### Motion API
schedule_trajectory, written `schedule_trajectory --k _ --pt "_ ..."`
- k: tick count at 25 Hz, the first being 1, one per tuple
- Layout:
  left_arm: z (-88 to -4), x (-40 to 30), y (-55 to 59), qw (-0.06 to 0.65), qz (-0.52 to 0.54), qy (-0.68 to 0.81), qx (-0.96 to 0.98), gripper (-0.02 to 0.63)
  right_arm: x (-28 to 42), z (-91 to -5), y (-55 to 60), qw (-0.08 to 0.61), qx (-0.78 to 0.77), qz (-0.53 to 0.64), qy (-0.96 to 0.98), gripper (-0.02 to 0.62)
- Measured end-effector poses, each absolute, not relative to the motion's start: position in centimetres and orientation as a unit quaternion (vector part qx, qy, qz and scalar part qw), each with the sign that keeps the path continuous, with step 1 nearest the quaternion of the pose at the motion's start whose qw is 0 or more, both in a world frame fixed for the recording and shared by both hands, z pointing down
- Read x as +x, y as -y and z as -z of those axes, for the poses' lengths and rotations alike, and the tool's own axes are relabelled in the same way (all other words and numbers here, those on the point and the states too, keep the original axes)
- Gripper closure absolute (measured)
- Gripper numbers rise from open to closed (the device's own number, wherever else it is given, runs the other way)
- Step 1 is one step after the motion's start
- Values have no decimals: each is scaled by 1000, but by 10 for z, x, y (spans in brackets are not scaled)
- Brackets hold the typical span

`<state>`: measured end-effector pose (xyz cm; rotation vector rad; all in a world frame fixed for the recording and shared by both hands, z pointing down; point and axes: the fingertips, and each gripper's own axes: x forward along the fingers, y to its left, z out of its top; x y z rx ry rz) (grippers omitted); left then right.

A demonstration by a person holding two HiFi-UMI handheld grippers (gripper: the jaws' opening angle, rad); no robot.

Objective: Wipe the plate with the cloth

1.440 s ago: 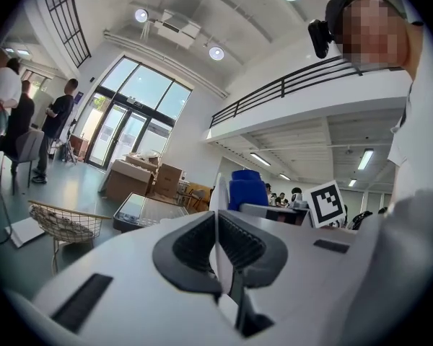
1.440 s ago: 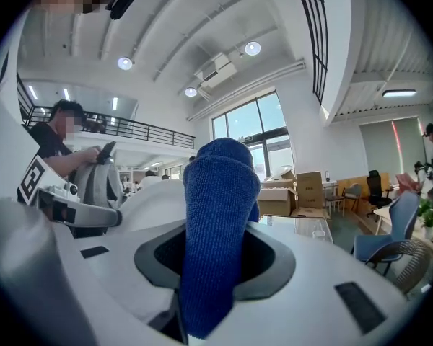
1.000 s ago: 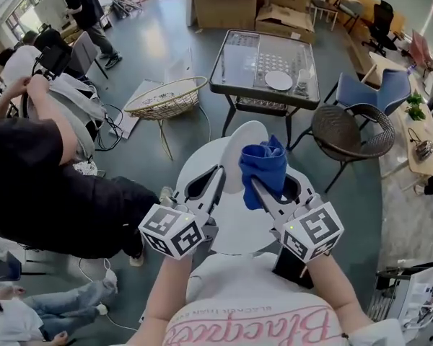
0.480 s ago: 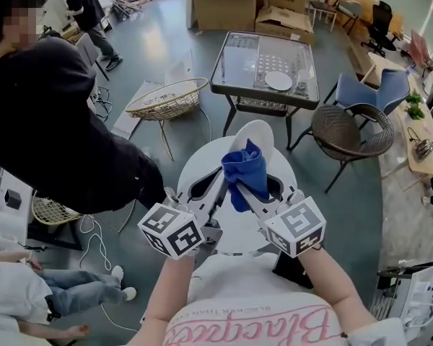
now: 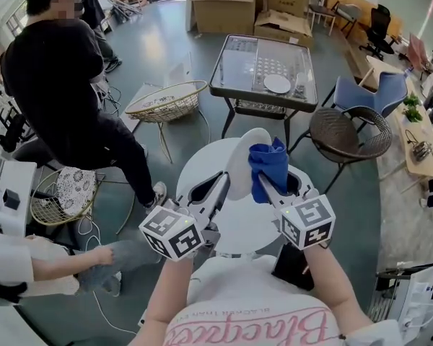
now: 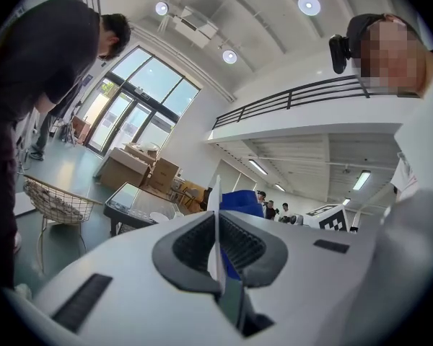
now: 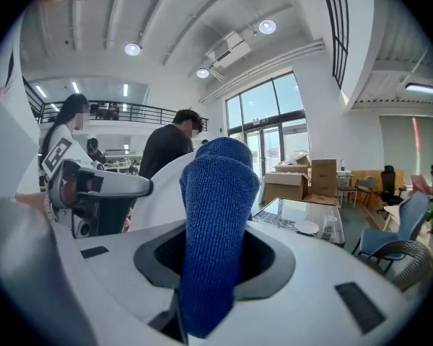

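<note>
Grip: left gripper point(image 5: 218, 187) jaws narrow, pinching plate point(image 5: 247, 150) by its rim, upright above round white desk point(image 5: 195, 166) | right gripper point(image 5: 265, 186) jaws clamped on blue cloth point(image 5: 268, 163), bunched against plate's face | Risk: hard wiping pressure could lever the thin rim out of the pinch and drop the plate.

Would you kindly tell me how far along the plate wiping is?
Both grasps look done: the left hand-held gripper pinches the white plate upright by its rim, and the right hand-held gripper is shut on the blue cloth. In hand: cloth against the plate's face. Left: how much is wiped cannot be judged.
</note>
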<state>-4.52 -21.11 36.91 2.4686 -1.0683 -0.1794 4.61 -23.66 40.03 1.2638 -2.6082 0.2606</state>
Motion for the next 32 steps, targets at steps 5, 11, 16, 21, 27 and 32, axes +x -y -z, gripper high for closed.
schedule_trajectory --k 5,11,16,21,27,32 --pt "-370 -43 210 151 25 400 904 586 81 -391 236 99 464 -100 875 449" --pt "-374 -37 217 -65 -110 432 893 586 92 -356 227 74 454 -79 885 449" --pt "-376 -26 213 -237 -182 419 858 588 79 -323 223 49 406 -70 910 449" --pt "-373 -11 201 -396 -224 379 806 586 69 -291 221 41 374 -42 925 449" --pt "-379 -1 190 -510 -258 330 751 586 48 -263 240 11 333 -56 941 449" --pt "-382 16 179 -581 -270 276 716 586 -3 -282 261 68 284 -63 954 449"
